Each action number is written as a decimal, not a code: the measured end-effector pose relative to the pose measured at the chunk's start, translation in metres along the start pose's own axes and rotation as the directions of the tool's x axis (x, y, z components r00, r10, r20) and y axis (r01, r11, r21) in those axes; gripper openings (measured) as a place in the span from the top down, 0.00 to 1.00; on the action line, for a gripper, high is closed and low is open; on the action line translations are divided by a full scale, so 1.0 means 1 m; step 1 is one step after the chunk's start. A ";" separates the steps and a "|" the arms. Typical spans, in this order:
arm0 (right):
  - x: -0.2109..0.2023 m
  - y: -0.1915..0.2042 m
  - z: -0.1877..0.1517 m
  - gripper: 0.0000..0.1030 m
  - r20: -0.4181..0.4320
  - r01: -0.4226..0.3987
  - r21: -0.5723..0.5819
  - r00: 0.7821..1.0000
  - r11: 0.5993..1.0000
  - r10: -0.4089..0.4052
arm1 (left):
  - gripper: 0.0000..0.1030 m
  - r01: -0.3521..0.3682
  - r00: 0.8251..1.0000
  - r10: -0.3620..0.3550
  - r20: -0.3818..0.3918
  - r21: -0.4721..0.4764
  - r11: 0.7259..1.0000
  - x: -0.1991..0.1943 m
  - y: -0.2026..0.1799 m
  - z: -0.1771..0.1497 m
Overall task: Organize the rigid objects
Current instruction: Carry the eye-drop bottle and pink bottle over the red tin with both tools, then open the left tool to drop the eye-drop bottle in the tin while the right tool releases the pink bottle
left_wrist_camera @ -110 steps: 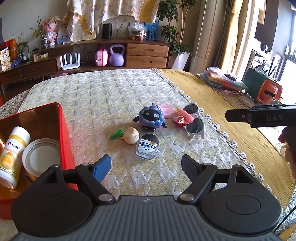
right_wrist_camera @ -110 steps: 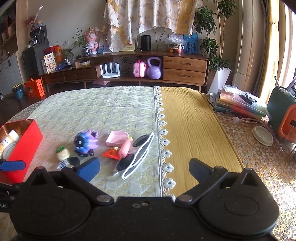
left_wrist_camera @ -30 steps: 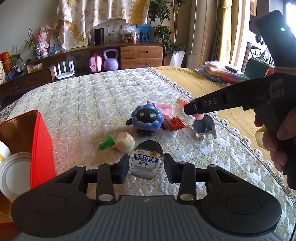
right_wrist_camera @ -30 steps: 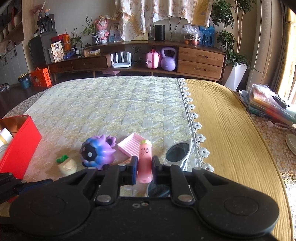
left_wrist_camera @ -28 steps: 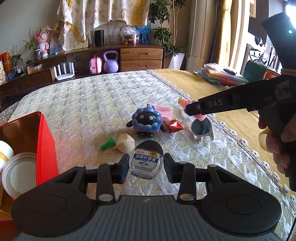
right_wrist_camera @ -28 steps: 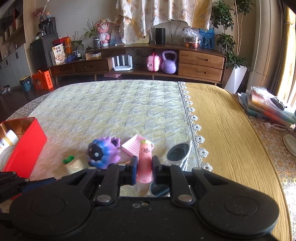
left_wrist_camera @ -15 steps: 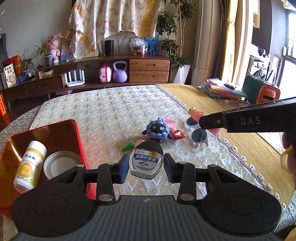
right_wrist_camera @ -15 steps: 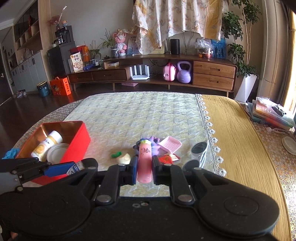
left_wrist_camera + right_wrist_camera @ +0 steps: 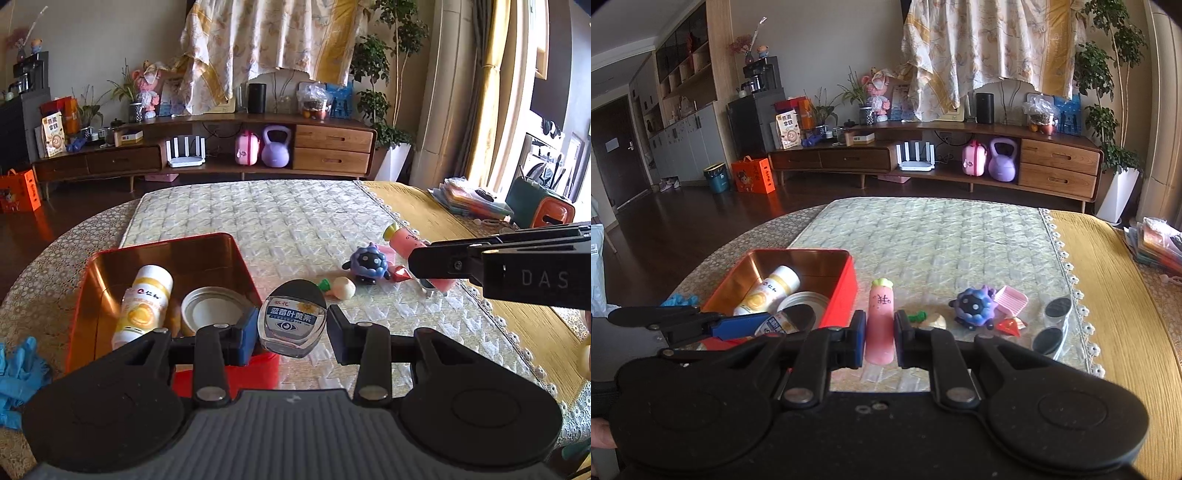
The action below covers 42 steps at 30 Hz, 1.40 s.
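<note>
My left gripper (image 9: 291,328) is shut on a small clear bottle with a black cap and a blue label (image 9: 292,318), held in the air by the near right corner of the red tin box (image 9: 86,291). My right gripper (image 9: 880,334) is shut on a pink carrot-shaped tube (image 9: 881,317), lifted just right of the red tin box (image 9: 842,291). In the box lie a white and yellow bottle (image 9: 144,302) and a round metal lid (image 9: 210,308). On the quilted cloth remain a blue spiky toy (image 9: 367,262), a cream radish toy (image 9: 341,288), a pink soap dish (image 9: 1010,299), a red wrapper (image 9: 1010,325) and sunglasses (image 9: 1051,325).
Blue gloves (image 9: 16,373) lie left of the box. A yellow cloth (image 9: 1108,280) covers the table's right side, with a stack of folders (image 9: 469,201) and a green and orange case (image 9: 539,210) at its far end. A wooden sideboard (image 9: 942,158) stands behind.
Both grippers have risen and swung left toward the red box, each carrying its object; the box now shows fully and the toys on the cloth look smaller and farther right.
</note>
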State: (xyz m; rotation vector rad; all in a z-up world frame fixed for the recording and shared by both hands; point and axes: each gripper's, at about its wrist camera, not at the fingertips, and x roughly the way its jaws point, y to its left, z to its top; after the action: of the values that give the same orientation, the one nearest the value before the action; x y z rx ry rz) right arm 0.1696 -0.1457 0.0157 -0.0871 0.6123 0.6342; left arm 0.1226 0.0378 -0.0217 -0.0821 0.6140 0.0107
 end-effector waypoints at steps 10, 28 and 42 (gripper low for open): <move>0.025 0.042 0.005 0.86 -0.025 -0.045 -0.029 0.999 0.999 0.045 | 0.62 -0.088 0.996 0.088 0.015 -0.040 0.995 -0.005 0.057 0.007; 0.097 0.090 0.004 0.86 -0.135 -0.132 -0.068 0.983 0.989 0.122 | 0.62 -0.227 0.974 0.220 -0.060 -0.150 0.962 0.047 0.135 0.021; 0.127 0.115 -0.009 0.86 -0.216 -0.155 -0.118 0.968 0.981 0.127 | 0.62 -0.250 0.965 0.235 -0.112 -0.143 0.958 0.087 0.145 0.026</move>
State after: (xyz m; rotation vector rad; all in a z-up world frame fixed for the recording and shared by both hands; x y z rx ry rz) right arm 0.1791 0.0122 -0.0507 -0.2395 0.7826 0.8116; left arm 0.2033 0.1828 -0.0613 -0.1592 0.7144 0.2952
